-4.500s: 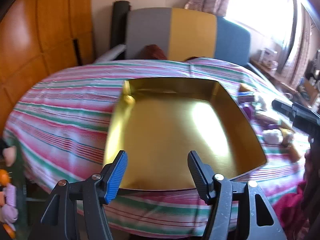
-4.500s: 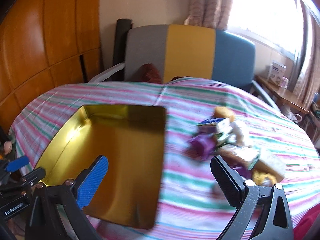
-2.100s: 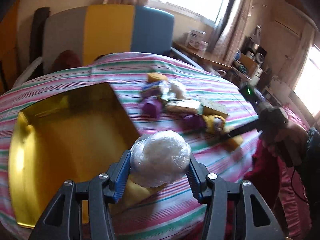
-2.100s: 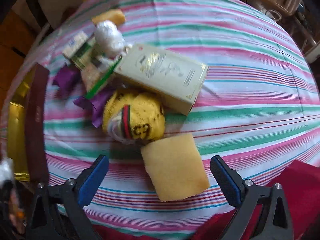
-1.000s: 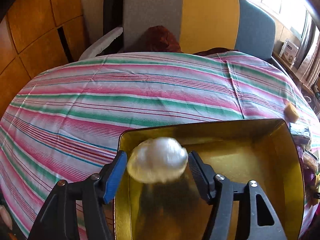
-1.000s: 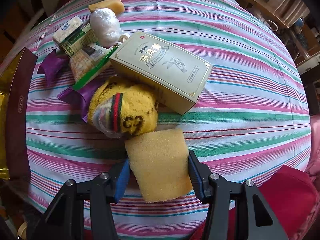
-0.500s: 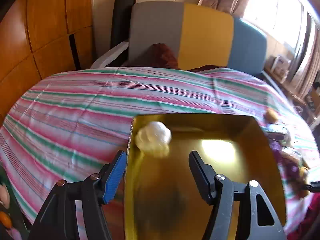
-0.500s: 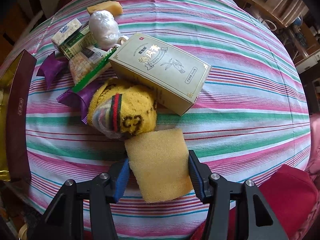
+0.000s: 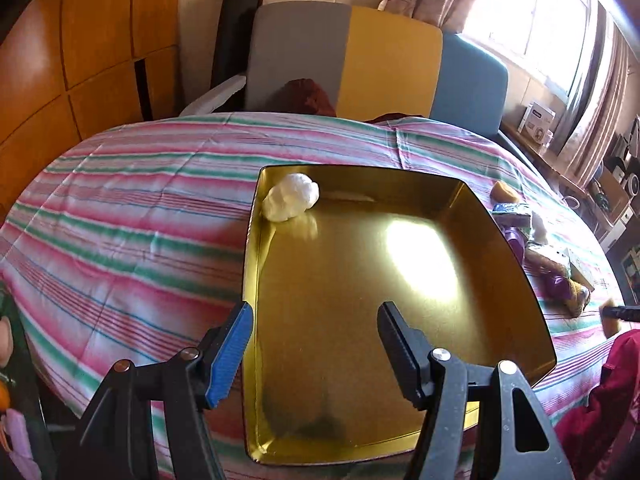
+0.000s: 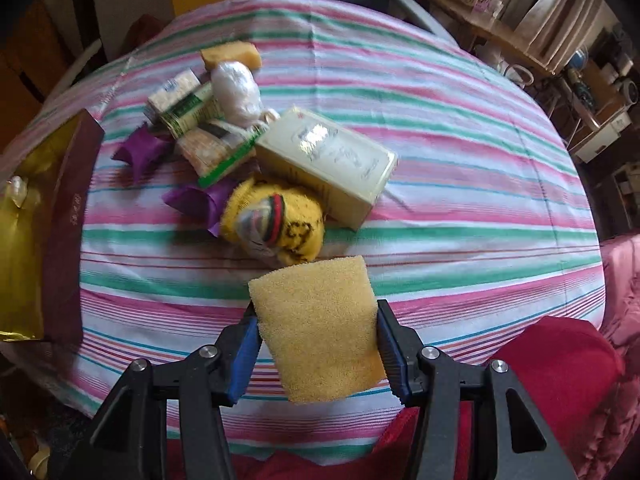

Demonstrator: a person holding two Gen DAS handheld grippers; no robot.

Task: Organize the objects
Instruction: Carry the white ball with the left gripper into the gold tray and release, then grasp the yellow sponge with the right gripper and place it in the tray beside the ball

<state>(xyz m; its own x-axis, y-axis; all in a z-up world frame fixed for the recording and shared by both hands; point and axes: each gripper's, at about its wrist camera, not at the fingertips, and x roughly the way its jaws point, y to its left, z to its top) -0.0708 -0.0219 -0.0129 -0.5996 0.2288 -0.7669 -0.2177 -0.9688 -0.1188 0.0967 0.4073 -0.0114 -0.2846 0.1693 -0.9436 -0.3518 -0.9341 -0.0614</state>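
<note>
The right gripper (image 10: 316, 344) is clamped on a yellow sponge (image 10: 318, 326), lifted just off the striped cloth (image 10: 460, 208). Just beyond it lies a pile: a yellow sock (image 10: 276, 224), a cream box (image 10: 328, 160), purple wrappers. The left gripper (image 9: 316, 344) hangs open and empty above the gold tray (image 9: 360, 280), where a white ball (image 9: 290, 200) sits in the far left corner. The soft sponge could squeeze out of the grip, or brush the sock on its way to the tray.
</note>
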